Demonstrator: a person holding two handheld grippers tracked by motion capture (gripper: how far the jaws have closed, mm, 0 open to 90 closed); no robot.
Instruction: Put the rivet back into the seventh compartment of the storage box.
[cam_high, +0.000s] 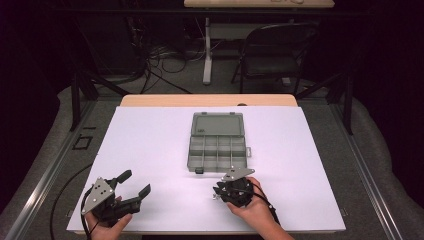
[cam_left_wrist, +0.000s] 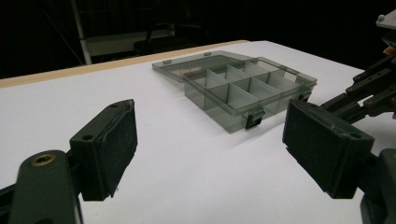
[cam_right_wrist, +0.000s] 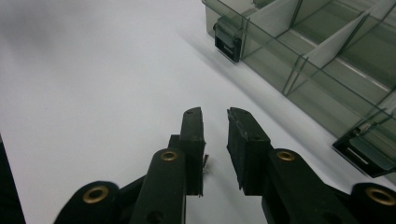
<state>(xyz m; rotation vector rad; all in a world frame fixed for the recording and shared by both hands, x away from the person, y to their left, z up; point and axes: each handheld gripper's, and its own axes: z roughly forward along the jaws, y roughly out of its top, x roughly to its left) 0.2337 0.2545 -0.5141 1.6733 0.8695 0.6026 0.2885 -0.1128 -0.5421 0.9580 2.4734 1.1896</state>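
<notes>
**Organizer box open, compartments bare; right gripper narrowed near its front edge**

Box: smoky-clear plastic organizer box (cam_high: 218, 147) sits around the middle of the white table sheet (cam_high: 150, 145). Lid (cam_high: 218, 123) is swung fully back and lies flat on the far side. Tray is split by dividers into two rows of compartments; every compartment I can see into shows bare bottom. Two dark latches on the front wall: one at the near left corner (cam_right_wrist: 228, 42), one at the near right (cam_right_wrist: 364, 154), both hanging free.

Right gripper (cam_high: 225, 186): held in the person's right hand (cam_high: 252, 205), just in front of the box's near edge, toward its right half, not touching it. In the right gripper view the jaws point down at the sheet, tips close over it. Narrow gap between the pads, nothing clearly gripped. There's a small thin sliver beside the left pad (cam_right_wrist: 206, 164); too small to identify, can't tell if it's an object or part of the gripper.

Left gripper (cam_high: 136, 184): held in the left hand (cam_high: 107, 222) at the near left corner of the sheet, well apart from the box. Jaws spread wide and angled toward the box, nothing between them. In the left gripper view both pads (cam_left_wrist: 116, 144) frame the box at a distance, with the right gripper's linkage at the right edge.
</notes>
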